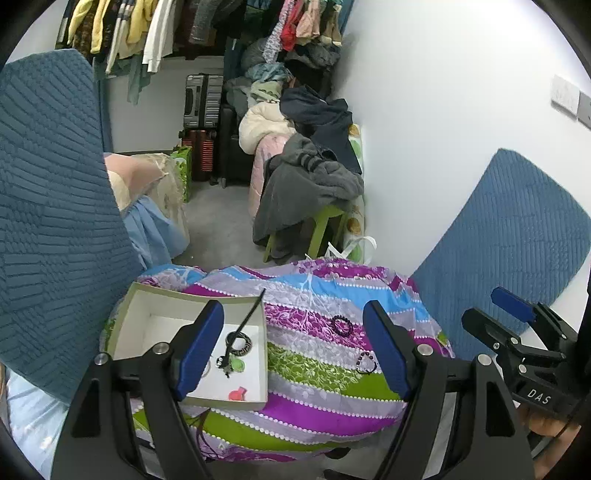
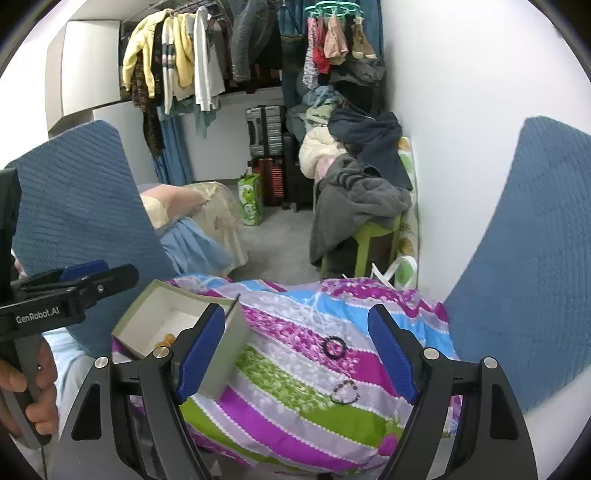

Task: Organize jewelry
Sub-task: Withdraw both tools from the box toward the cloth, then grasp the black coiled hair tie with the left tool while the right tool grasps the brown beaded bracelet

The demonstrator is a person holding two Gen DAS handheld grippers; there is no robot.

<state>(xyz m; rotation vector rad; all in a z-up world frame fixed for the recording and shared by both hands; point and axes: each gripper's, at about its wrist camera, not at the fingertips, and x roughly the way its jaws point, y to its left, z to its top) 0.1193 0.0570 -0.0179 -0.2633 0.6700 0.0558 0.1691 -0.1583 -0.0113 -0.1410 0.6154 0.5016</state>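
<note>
A white open box [image 1: 147, 325] sits on a striped purple, green and blue quilt [image 1: 314, 387]. It holds a black patterned ring pendant [image 1: 239, 342] on a cord, a green piece [image 1: 236, 365] and a red piece [image 1: 237, 394]. Two dark bead bracelets lie on the quilt: one farther [image 1: 341, 325], one nearer [image 1: 366, 362]. They also show in the right wrist view, farther [image 2: 334, 347] and nearer [image 2: 345, 392], with the box [image 2: 229, 354] at left. My left gripper [image 1: 291, 354] is open and empty above the quilt. My right gripper [image 2: 295, 354] is open and empty.
Blue quilted cushions [image 1: 48, 221] [image 1: 509, 236] flank the quilt on both sides. A white wall [image 1: 443, 110] is at right. Beyond are a green stool [image 1: 325, 221] piled with clothes, suitcases [image 1: 203, 99] and a rack of hanging clothes [image 1: 147, 29].
</note>
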